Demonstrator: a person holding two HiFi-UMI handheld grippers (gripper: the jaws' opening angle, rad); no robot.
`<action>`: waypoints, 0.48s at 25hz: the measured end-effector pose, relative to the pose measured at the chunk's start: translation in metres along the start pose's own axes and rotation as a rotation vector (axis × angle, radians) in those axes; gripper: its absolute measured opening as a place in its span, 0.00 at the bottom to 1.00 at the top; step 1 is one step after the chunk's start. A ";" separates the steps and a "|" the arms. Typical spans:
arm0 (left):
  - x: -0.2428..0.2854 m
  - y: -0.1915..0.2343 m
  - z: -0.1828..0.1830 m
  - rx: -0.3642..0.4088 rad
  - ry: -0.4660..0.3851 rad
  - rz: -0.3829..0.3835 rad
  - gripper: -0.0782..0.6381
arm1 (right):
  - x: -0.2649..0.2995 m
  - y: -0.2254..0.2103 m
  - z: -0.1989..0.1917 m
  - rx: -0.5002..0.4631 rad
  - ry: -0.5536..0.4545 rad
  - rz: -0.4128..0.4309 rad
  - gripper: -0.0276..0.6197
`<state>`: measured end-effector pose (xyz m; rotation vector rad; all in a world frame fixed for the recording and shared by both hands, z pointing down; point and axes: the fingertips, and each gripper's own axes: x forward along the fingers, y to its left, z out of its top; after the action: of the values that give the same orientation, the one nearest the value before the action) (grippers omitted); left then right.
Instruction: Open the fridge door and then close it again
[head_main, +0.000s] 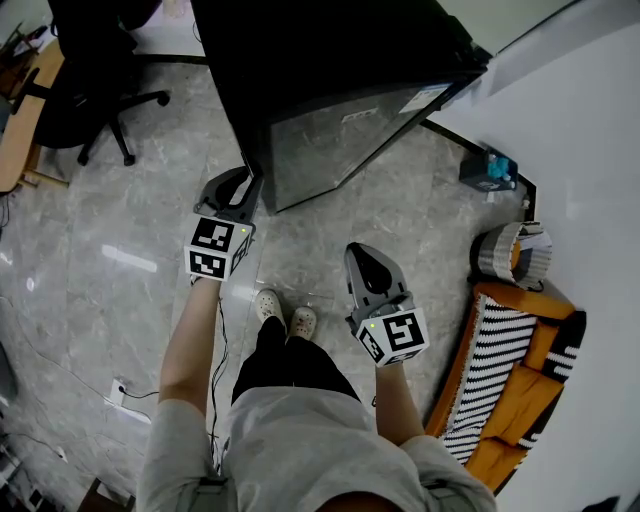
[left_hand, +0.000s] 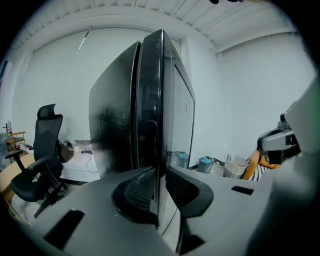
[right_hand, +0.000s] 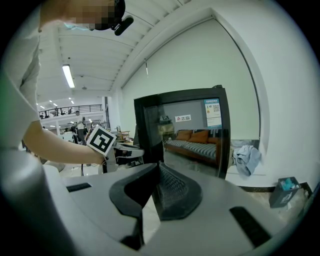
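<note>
Left gripper (head_main: 243, 188): pinching the fridge door (head_main: 330, 150) by its edge. Right gripper (head_main: 362, 255): jaws pressed together, empty.

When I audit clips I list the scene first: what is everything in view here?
fridge: one, black, ahead of the person
office chair: one, black, left of fridge
desk: one, wooden, far left edge
sofa: one, orange with striped cushions, right wall
basket: one, striped, beyond the sofa
box: one, blue-topped, by wall right of fridge
cable: one, dark, floor at left
shoes: two, pale, on the grey floor
left gripper: one, grey, shut on the fridge door edge
right gripper: one, grey, shut, empty, short of the fridge
</note>
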<state>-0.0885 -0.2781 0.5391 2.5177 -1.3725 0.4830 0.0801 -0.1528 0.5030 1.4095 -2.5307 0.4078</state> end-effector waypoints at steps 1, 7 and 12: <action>0.000 0.000 0.000 0.001 0.002 0.006 0.21 | -0.001 0.001 0.000 -0.001 -0.001 0.000 0.08; -0.002 -0.001 -0.001 0.003 0.000 0.023 0.20 | -0.007 -0.003 0.005 -0.007 -0.013 -0.005 0.08; -0.002 -0.002 0.000 -0.003 -0.004 0.033 0.20 | -0.009 -0.007 0.009 -0.016 -0.018 -0.003 0.08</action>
<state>-0.0878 -0.2755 0.5385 2.4989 -1.4168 0.4826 0.0899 -0.1520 0.4929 1.4179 -2.5399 0.3754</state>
